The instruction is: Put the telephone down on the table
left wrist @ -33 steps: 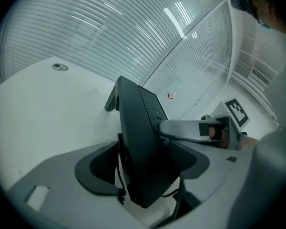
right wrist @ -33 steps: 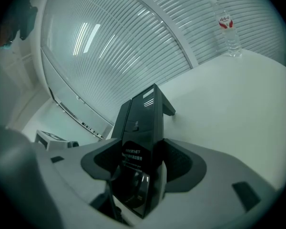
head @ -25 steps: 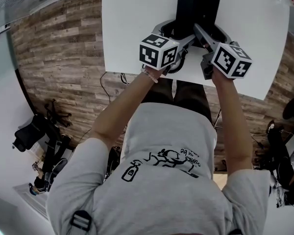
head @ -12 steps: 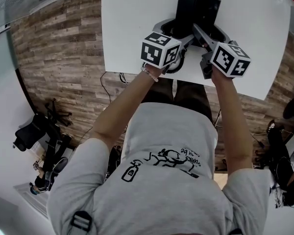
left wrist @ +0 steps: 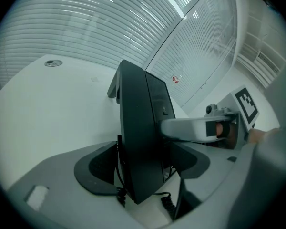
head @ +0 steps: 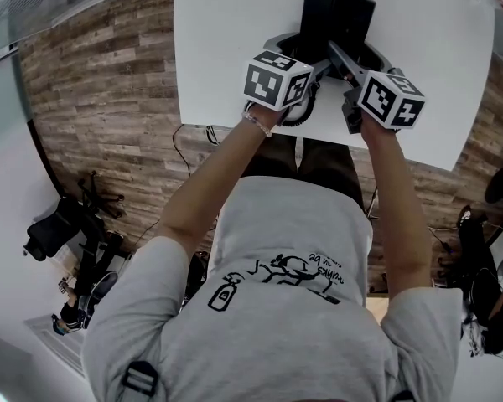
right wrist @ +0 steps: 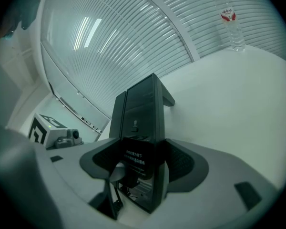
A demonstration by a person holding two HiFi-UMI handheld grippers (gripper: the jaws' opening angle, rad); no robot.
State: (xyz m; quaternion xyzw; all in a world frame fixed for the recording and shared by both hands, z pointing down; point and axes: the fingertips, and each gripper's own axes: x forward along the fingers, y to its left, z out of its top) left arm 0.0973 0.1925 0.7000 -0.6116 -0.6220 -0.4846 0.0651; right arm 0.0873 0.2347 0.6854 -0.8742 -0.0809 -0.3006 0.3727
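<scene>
The black telephone (head: 337, 17) stands on its edge at the near side of the white table (head: 226, 48), its coiled cord (left wrist: 168, 203) hanging at the near end. My left gripper (left wrist: 143, 178) holds the telephone (left wrist: 140, 137), with one dark pad on each side of it. My right gripper (right wrist: 140, 171) has the telephone (right wrist: 138, 123) between its jaws; they have just been opening, and a gap shows beside the left pad. One of its pale fingers (left wrist: 186, 129) lies against the phone's side in the left gripper view.
A clear water bottle (right wrist: 231, 25) stands far back on the table (right wrist: 238, 109). A small round fitting (left wrist: 51, 63) sits in the tabletop. The table's near edge (head: 235, 128) runs just under my hands, with wood floor (head: 101, 99) and dark equipment (head: 67, 233) below.
The left gripper's marker cube has shifted slightly right and tilted. The right gripper and the telephone have hardly moved.
</scene>
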